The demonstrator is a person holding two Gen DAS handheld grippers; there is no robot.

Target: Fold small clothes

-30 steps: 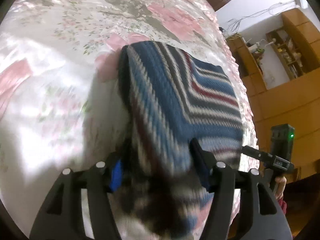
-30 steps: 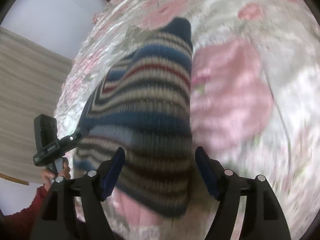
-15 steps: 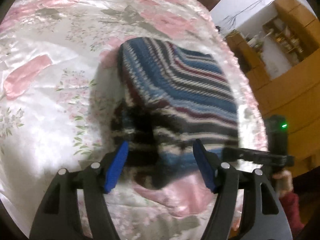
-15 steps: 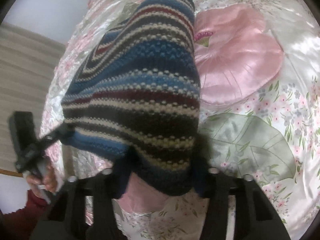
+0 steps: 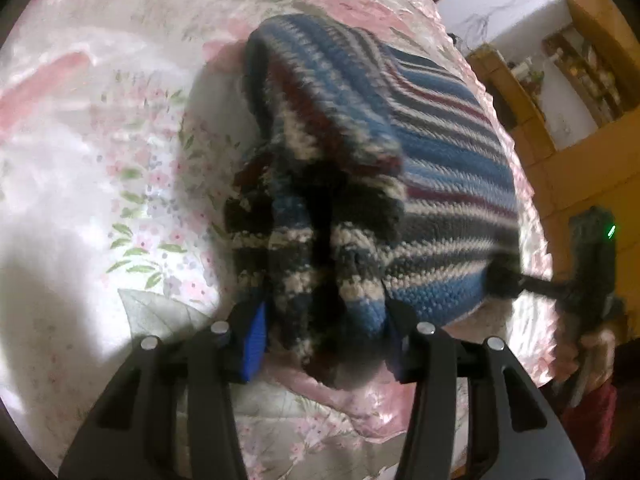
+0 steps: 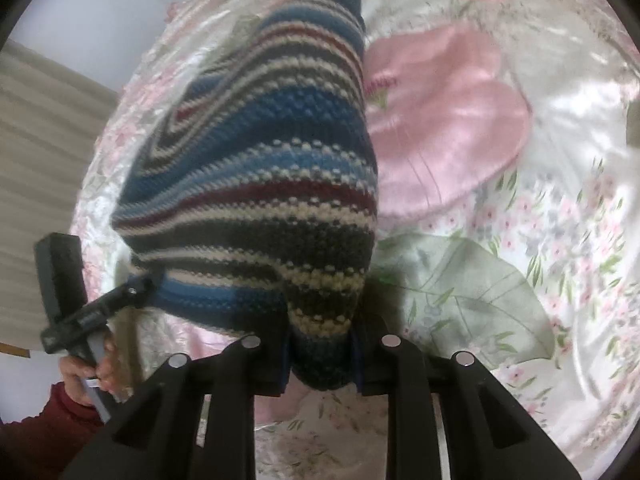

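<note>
Two tools grip one striped knit garment (image 5: 440, 152) over a bed with a shiny floral bedspread (image 5: 120, 160).

From the left wrist view, the left tool (image 5: 324, 332) has its fingers partly closed, with a bunched, dark-striped edge of the garment hanging between the blue pads (image 5: 254, 336). The cloth fills the gap, so it appears pinched there, though motion blur softens the contact. A folded layer of the garment drapes forward over the rest, which stretches away toward the far right. At the right edge the right tool (image 5: 504, 284) reaches in, its tip buried in the near right corner of the garment, and a hand (image 5: 588, 352) with a dark red sleeve holds its handle. Wooden shelving (image 5: 580, 68) stands against the wall beyond the bed.

From the right wrist view, the right tool (image 6: 322, 354) has its fingers drawn in close, clamped on a rolled corner of the striped knit garment (image 6: 260, 168), which rises from the grip in a cone toward the top of the frame. The blue, cream, maroon and dark bands run across it. At lower left the left tool (image 6: 140, 286) has the garment's other near corner at its tip, held by a hand (image 6: 86, 372) in a dark red sleeve. The floral bedspread (image 6: 520, 240), with a big pink flower and a green leaf, lies beneath and to the right.
</note>
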